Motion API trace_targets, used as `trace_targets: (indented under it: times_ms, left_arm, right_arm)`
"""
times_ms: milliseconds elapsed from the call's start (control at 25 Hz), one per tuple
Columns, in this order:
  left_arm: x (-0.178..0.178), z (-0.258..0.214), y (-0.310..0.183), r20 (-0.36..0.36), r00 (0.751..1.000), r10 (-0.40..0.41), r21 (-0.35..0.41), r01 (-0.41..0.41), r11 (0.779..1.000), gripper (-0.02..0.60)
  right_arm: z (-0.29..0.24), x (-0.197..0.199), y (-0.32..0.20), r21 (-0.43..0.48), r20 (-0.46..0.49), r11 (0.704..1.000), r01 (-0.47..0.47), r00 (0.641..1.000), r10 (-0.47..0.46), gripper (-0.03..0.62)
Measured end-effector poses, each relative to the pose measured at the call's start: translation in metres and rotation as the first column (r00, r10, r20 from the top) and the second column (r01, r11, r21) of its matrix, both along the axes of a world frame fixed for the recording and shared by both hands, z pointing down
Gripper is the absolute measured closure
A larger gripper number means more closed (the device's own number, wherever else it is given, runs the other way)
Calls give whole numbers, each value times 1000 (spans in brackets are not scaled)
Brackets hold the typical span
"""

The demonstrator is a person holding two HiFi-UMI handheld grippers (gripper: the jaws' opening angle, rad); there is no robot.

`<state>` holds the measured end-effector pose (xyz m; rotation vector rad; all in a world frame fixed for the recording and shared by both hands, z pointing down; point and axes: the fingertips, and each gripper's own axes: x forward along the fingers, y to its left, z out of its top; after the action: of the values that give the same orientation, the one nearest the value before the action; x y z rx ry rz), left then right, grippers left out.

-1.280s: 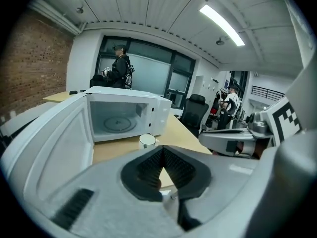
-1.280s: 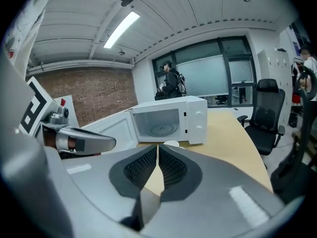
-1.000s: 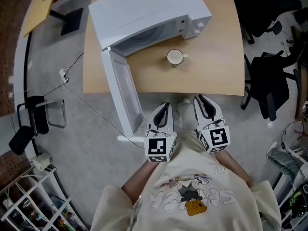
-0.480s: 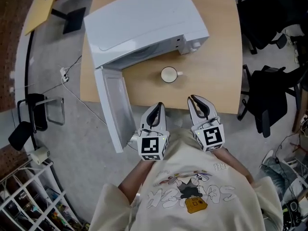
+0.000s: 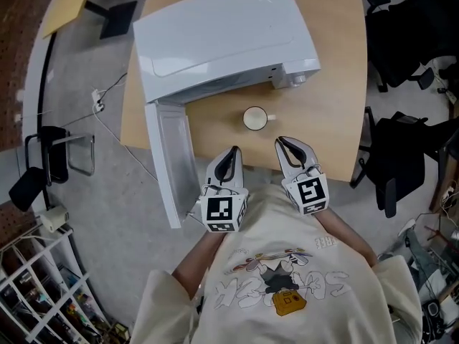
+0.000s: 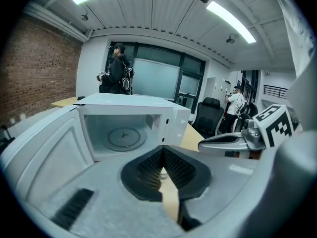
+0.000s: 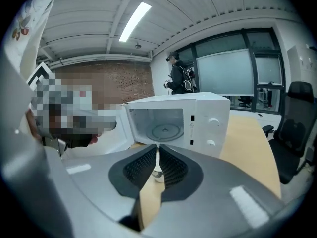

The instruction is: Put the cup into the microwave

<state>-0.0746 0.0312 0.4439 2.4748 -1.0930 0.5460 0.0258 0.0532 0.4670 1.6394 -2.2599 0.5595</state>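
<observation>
The person's cream printed shirt fills the bottom of the head view, and both grippers are held out just in front of it over the near edge of the table. The left gripper has its jaws pressed together and holds nothing. The right gripper is closing its jaws, by now all but together (only a thin slit shows in its own view), and nothing sits between them.

A little further on, between the lines of the two grippers and clear of both, the white cup stands upright on the table, its handle turned toward the right gripper's side. It is outside the microwave, just in front of the open cavity.

The microwave's door hangs wide open past the table's near edge, on the left gripper's side. Inside, the round turntable lies bare. Beyond the table, black office chairs stand on the grey floor.
</observation>
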Motion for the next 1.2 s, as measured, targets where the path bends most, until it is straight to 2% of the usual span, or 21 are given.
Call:
trace_targets:
  times_ms: [80,200,280,480,600,760,920,1000,1080,1200]
  left_arm:
    - [-3,1,-5,-4,1000,-8,-4,8,1000,577]
    - [-11,-1,-14,-9,999,-34,2,35,999,577]
    - [-16,-2,-17,-17,999,-46,8,47,999,577]
    - [-21,-3,-12,-53,998,-32,6,32,999,577]
    - [-24,-6,-6,-63,997,-38,13,39,999,577]
    - [-38,-9,-5,-51,994,-91,21,93,995,577]
    - [-49,-12,-3,-38,988,-149,32,150,988,577]
    - [-54,-13,-2,-30,985,-168,37,169,985,577]
    - [-58,-11,0,-21,982,-185,38,186,982,577]
    - [-63,-11,-1,-19,978,-209,38,209,977,577]
  right_arm:
    - [8,-4,-6,-7,-8,1000,30,1000,-30,542]
    - [27,-13,-15,-34,-20,995,96,995,-97,398]
    - [41,-19,-23,-44,-55,988,149,987,-151,328]
    - [76,-28,-46,-59,-146,954,293,943,-298,195]
    - [94,-32,-62,-72,-191,925,374,905,-381,144]
    - [123,-39,-77,-127,-207,875,467,850,-484,125]
    - [153,-45,-83,-181,-218,836,518,807,-548,125]
    - [162,-47,-85,-198,-224,824,531,794,-565,136]
    - [166,-49,-85,-198,-225,819,539,788,-573,187]
    - [167,-50,-84,-188,-222,816,546,786,-577,191]
